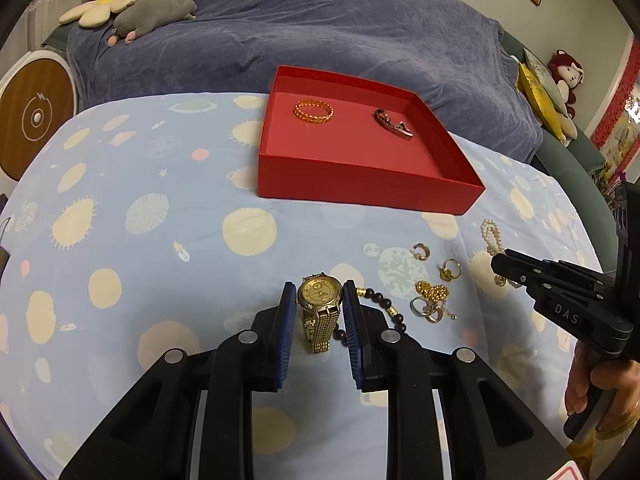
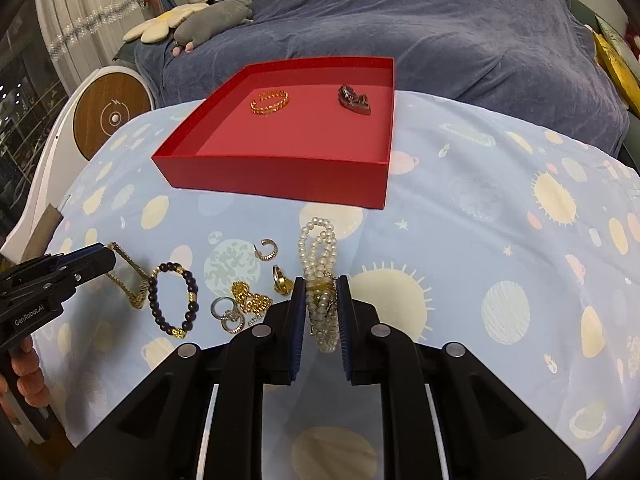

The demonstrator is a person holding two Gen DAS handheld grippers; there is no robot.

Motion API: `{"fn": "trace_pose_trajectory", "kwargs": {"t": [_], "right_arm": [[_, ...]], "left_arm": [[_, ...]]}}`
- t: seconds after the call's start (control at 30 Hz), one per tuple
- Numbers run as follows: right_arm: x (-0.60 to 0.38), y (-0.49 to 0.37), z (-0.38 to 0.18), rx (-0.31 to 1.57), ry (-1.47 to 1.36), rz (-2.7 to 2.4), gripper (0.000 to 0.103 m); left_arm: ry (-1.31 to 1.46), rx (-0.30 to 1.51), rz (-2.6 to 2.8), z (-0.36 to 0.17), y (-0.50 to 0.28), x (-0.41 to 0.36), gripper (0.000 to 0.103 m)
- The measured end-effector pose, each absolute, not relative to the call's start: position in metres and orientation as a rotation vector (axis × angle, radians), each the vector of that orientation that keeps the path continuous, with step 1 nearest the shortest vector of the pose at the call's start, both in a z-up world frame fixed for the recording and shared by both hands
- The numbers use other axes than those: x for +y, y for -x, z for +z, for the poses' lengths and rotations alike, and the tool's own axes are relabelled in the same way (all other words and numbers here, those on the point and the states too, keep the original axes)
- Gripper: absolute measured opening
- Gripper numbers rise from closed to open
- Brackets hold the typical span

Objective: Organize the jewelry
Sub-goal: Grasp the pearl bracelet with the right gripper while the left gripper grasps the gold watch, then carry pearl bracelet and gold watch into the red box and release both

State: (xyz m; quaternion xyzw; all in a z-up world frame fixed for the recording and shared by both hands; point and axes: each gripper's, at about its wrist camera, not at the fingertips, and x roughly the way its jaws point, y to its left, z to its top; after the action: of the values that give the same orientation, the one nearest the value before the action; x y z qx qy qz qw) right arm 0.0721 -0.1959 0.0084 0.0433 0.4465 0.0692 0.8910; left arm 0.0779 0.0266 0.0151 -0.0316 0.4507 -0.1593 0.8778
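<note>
Left claw: I had my left gripper [image 1: 319, 300] pinching the gold metal wristwatch [image 1: 319, 308] at its case, band hanging to the cloth.
Right claw: my right gripper [image 2: 319, 300] was pressed onto the looped white pearl bracelet [image 2: 320, 280].
Between them: dark beaded bracelet [image 2: 173, 300] and small gold rings [image 2: 240, 304] lay on the planet-print blue cloth [image 2: 500, 220].
Farther: open red cardboard box [image 2: 280, 176] held a gold chain ring [image 2: 270, 102] and a dark metal clip [image 2: 354, 100].

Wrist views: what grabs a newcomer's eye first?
The red tray at the far middle of the planet-print cloth, holding a gold bangle and a dark clip. Nearer, the left gripper is closed on a gold watch, and the right gripper is closed on a pearl strand.
</note>
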Motion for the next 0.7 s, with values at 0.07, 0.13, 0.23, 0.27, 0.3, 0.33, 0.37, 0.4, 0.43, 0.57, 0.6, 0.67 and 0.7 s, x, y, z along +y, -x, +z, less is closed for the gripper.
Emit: {"fn": "trace_pose_trajectory", "kwargs": {"t": [0.07, 0.13, 0.23, 0.27, 0.3, 0.33, 0.37, 0.4, 0.43, 0.57, 0.6, 0.67, 0.7], "right_arm": [[-0.195, -0.072, 0.013, 0.915, -0.096, 0.146, 0.015], [-0.193, -0.074, 0.018, 0.903, -0.103, 0.15, 0.015], [-0.19, -0.076, 0.027, 0.879, -0.11, 0.154, 0.015], [-0.19, -0.077, 0.03, 0.87, -0.112, 0.154, 0.015], [-0.19, -0.078, 0.033, 0.863, -0.114, 0.151, 0.015], [-0.19, -0.08, 0.035, 0.857, -0.118, 0.15, 0.015], [-0.19, -0.082, 0.038, 0.851, -0.122, 0.149, 0.015], [-0.19, -0.084, 0.04, 0.846, -0.124, 0.147, 0.015], [-0.19, -0.087, 0.043, 0.843, -0.128, 0.15, 0.015], [-0.191, -0.109, 0.057, 0.819, -0.127, 0.159, 0.015], [-0.193, -0.116, 0.06, 0.812, -0.131, 0.157, 0.015], [-0.198, -0.136, 0.065, 0.806, -0.145, 0.154, 0.015], [-0.199, -0.145, 0.067, 0.803, -0.149, 0.151, 0.015]], "left_arm": [[0.072, 0.928, -0.332, 0.02, -0.08, 0.025, 0.02], [0.077, 0.917, -0.331, 0.024, -0.082, 0.023, 0.02], [0.083, 0.9, -0.333, 0.03, -0.085, 0.02, 0.02], [0.085, 0.893, -0.334, 0.033, -0.086, 0.019, 0.02], [0.088, 0.885, -0.335, 0.036, -0.088, 0.018, 0.02], [0.09, 0.877, -0.337, 0.039, -0.089, 0.017, 0.02], [0.088, 0.867, -0.337, 0.043, -0.091, 0.015, 0.02], [0.083, 0.853, -0.332, 0.047, -0.094, 0.013, 0.02], [0.082, 0.841, -0.326, 0.052, -0.098, 0.012, 0.02], [0.1, 0.819, -0.345, 0.073, -0.125, 0.005, 0.02], [0.092, 0.807, -0.346, 0.077, -0.132, 0.003, 0.02], [0.048, 0.774, -0.333, 0.084, -0.149, -0.006, 0.02], [0.037, 0.764, -0.327, 0.085, -0.158, -0.009, 0.02]]}}
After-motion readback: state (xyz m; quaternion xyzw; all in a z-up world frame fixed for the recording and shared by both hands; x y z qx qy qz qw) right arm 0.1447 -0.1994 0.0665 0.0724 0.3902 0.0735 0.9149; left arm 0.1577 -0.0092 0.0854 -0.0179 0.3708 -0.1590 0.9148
